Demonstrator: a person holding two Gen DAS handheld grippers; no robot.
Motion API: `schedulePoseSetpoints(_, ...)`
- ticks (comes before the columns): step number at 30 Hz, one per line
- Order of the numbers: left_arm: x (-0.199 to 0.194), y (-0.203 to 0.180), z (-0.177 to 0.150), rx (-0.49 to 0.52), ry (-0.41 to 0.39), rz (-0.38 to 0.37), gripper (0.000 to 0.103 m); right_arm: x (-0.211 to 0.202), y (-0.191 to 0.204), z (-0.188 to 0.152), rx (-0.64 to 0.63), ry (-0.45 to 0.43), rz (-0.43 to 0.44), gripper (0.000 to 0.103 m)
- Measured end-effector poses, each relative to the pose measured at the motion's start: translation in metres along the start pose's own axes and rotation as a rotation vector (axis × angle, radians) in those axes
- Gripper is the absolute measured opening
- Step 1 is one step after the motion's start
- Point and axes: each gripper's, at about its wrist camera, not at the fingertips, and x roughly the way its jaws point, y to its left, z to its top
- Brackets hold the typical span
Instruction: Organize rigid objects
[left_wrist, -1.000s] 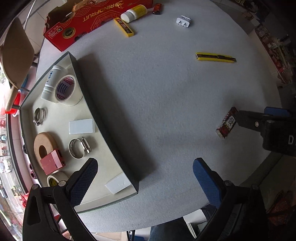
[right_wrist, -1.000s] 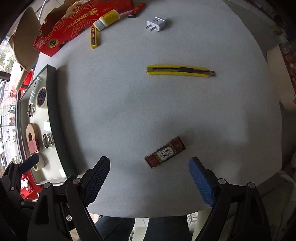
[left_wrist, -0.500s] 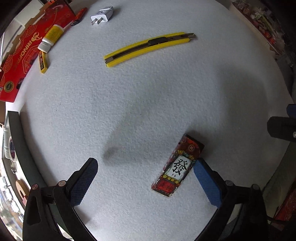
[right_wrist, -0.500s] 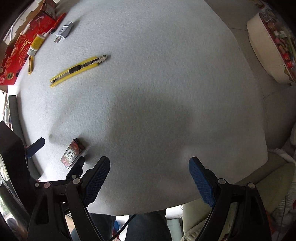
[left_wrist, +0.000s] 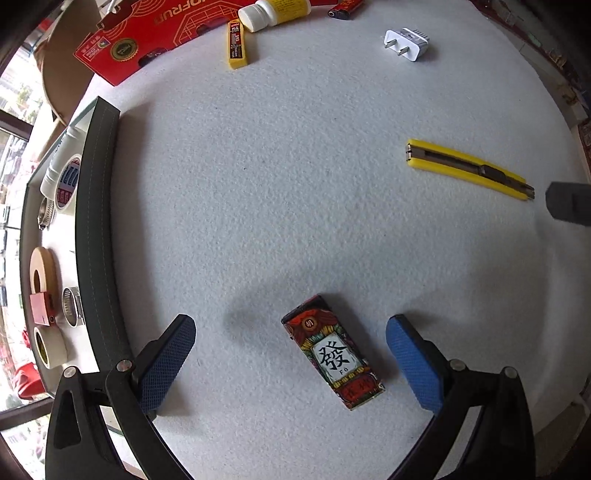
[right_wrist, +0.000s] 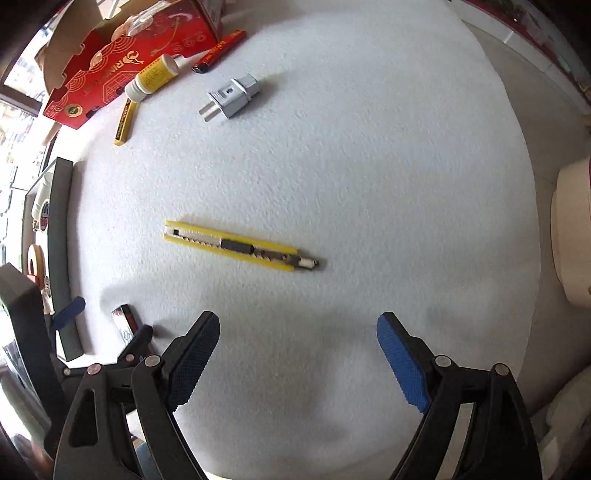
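- Two grippers, both spread wide and holding nothing: left gripper (left_wrist: 290, 354) straddling the patterned box, right gripper (right_wrist: 297, 354) over bare felt.
- One patterned box (left_wrist: 332, 356) flat on the white felt table (left_wrist: 295, 184), lower centre of left view, between the blue pads (left_wrist: 413, 365) but clear of both.
- One yellow utility knife (right_wrist: 236, 246), centre-left in right view, right edge in left view; apart from the box.
- One white plug adapter (left_wrist: 406, 43), one yellow-labelled bottle (left_wrist: 273, 13), one small yellow blade case (left_wrist: 235, 44), one red lighter (right_wrist: 219, 51), one red carton (right_wrist: 122, 66); all along the top of both frames.
- One dark-rimmed tray (left_wrist: 94, 236) at left edge.
- Left view only: tray contents countable: three tape rolls, two hose clamps, one red block, one white tube.
- Right view only: box reduced to a sliver at lower left, half hidden by the left gripper's frame; tray interior barely visible; cream rounded object (right_wrist: 572, 236) at right edge, off the table.
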Motion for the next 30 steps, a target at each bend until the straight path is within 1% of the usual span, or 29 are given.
schedulePoseSetpoints(1, 0.001, 0.0, -0.003, -0.042, 0.011, -0.012, 0.103, 0.001, 0.004, 0.014, -0.034, -0.016, -0.007, 0.088)
schedulePoseSetpoints(3, 0.005, -0.001, -0.009, -0.157, 0.04, -0.05, 0.103, 0.004, 0.015, 0.042, -0.092, -0.04, -0.022, 0.088)
schedulePoseSetpoints(4, 0.008, 0.005, -0.013, -0.227, 0.062, -0.091, 0.103, 0.005, 0.02, 0.055, -0.116, -0.051, -0.03, 0.088)
schedulePoseSetpoints(5, 0.009, 0.009, -0.016, -0.284, 0.065, -0.104, 0.103, 0.007, 0.024, 0.069, -0.138, -0.065, -0.038, 0.088)
schedulePoseSetpoints(7, 0.013, 0.022, -0.02, -0.342, 0.081, -0.101, 0.103, 0.012, 0.029, 0.094, -0.176, -0.091, -0.045, 0.088)
schedulePoseSetpoints(11, 0.017, 0.036, -0.017, -0.422, 0.12, -0.105, 0.103, 0.029, 0.045, 0.137, -0.239, -0.124, -0.051, 0.088)
schedulePoseSetpoints(14, 0.017, 0.037, -0.013, -0.457, 0.138, -0.108, 0.103, 0.042, 0.061, 0.157, -0.289, -0.133, -0.072, 0.088)
schedulePoseSetpoints(15, 0.017, 0.036, -0.012, -0.462, 0.139, -0.107, 0.103, 0.047, 0.063, 0.162, -0.302, -0.129, -0.072, 0.088)
schedulePoseSetpoints(16, 0.02, 0.032, -0.002, -0.465, 0.139, -0.106, 0.103, 0.05, 0.063, 0.165, -0.312, -0.13, -0.075, 0.088)
schedulePoseSetpoints(17, 0.02, 0.031, -0.002, -0.467, 0.142, -0.107, 0.103, 0.05, 0.062, 0.167, -0.32, -0.144, -0.065, 0.088)
schedulePoseSetpoints(18, 0.02, 0.03, 0.0, -0.465, 0.147, -0.11, 0.102, 0.05, 0.064, 0.17, -0.331, -0.141, -0.07, 0.087)
schedulePoseSetpoints(19, 0.018, 0.019, 0.008, -0.458, 0.151, -0.11, 0.1, 0.05, 0.066, 0.172, -0.341, -0.138, -0.066, 0.084)
schedulePoseSetpoints(20, 0.016, 0.018, 0.009, -0.449, 0.148, -0.112, 0.098, 0.046, 0.069, 0.172, -0.348, -0.136, -0.068, 0.077)
schedulePoseSetpoints(21, 0.012, 0.002, 0.02, -0.435, 0.147, -0.111, 0.094, 0.043, 0.071, 0.171, -0.354, -0.137, -0.069, 0.062)
schedulePoseSetpoints(22, 0.009, -0.004, 0.025, -0.422, 0.143, -0.112, 0.089, 0.041, 0.073, 0.17, -0.361, -0.13, -0.077, 0.059)
schedulePoseSetpoints(23, 0.005, -0.007, 0.027, -0.408, 0.139, -0.112, 0.085, 0.04, 0.077, 0.164, -0.361, -0.108, -0.078, 0.059)
schedulePoseSetpoints(24, 0.002, -0.01, 0.031, -0.393, 0.135, -0.112, 0.077, 0.038, 0.076, 0.162, -0.352, -0.096, -0.072, 0.059)
schedulePoseSetpoints(25, -0.004, -0.016, 0.037, -0.375, 0.129, -0.111, 0.065, 0.032, 0.066, 0.159, -0.335, -0.088, -0.068, 0.059)
schedulePoseSetpoints(26, -0.009, -0.018, 0.037, -0.357, 0.124, -0.111, 0.057, 0.024, 0.049, 0.156, -0.306, -0.082, -0.056, 0.059)
schedulePoseSetpoints(27, -0.012, -0.017, 0.037, -0.339, 0.122, -0.114, 0.04, 0.02, 0.037, 0.152, -0.27, -0.076, -0.038, 0.059)
schedulePoseSetpoints(28, -0.014, -0.015, 0.038, -0.32, 0.126, -0.122, 0.026, 0.016, 0.028, 0.15, -0.231, -0.069, -0.017, 0.059)
schedulePoseSetpoints(30, -0.015, -0.007, 0.034, -0.311, 0.142, -0.185, 0.026, 0.006, 0.016, 0.147, -0.181, -0.057, 0.011, 0.059)
